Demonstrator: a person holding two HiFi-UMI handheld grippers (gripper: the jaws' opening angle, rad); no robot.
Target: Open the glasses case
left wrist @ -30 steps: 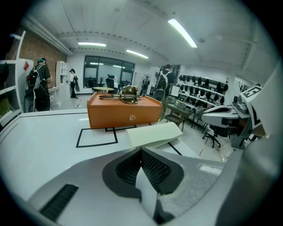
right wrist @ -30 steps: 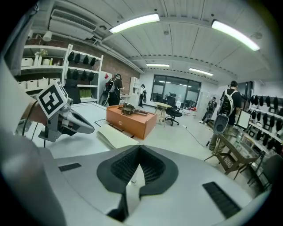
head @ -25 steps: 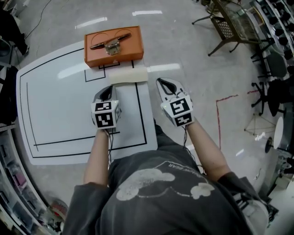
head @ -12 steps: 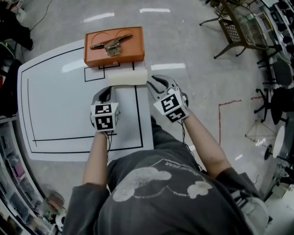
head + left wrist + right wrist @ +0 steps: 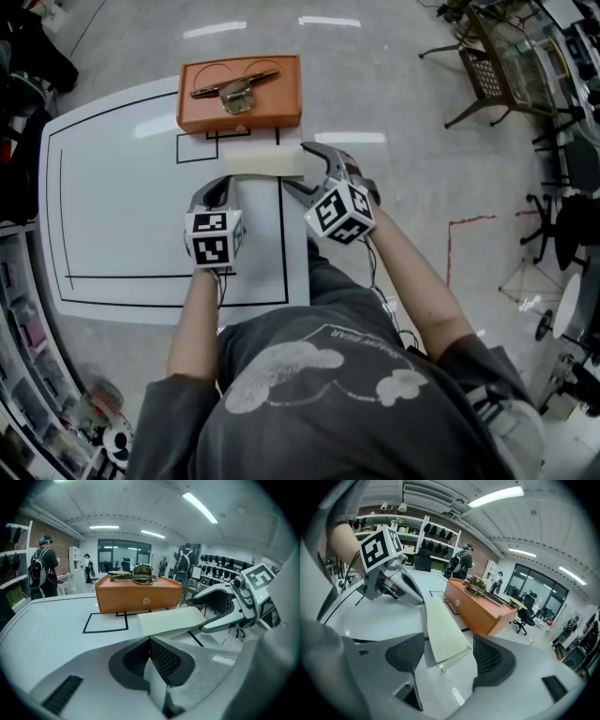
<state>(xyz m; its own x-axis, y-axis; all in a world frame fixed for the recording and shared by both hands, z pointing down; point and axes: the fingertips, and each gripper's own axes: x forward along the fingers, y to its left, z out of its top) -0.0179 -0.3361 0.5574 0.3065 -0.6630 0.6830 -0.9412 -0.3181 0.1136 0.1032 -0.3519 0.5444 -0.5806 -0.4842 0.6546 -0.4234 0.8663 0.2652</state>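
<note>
**A:** Left gripper [image 5: 216, 186] is closed on nothing, just short of the left end of the case [image 5: 262, 162]. I'd use it to pin the base down.

**B:** Yeah, and the right gripper [image 5: 311, 169] is opening wide. The case's right end sits between the jaws, pads not on it. It should catch only the lid edge.

**A:** Orange box [image 5: 239, 94] sits right behind the case. Looks tight if the lid swings that way.

Upper centre of the head view: a box [image 5: 239, 103] at the table's [image 5: 112, 206] far edge, glasses [image 5: 234, 86] on top. Just below it lies the glasses case [image 5: 262, 162], its right end between the right gripper's [image 5: 295, 166] opening jaws, with the left gripper [image 5: 214, 186] at its lower left.
</note>
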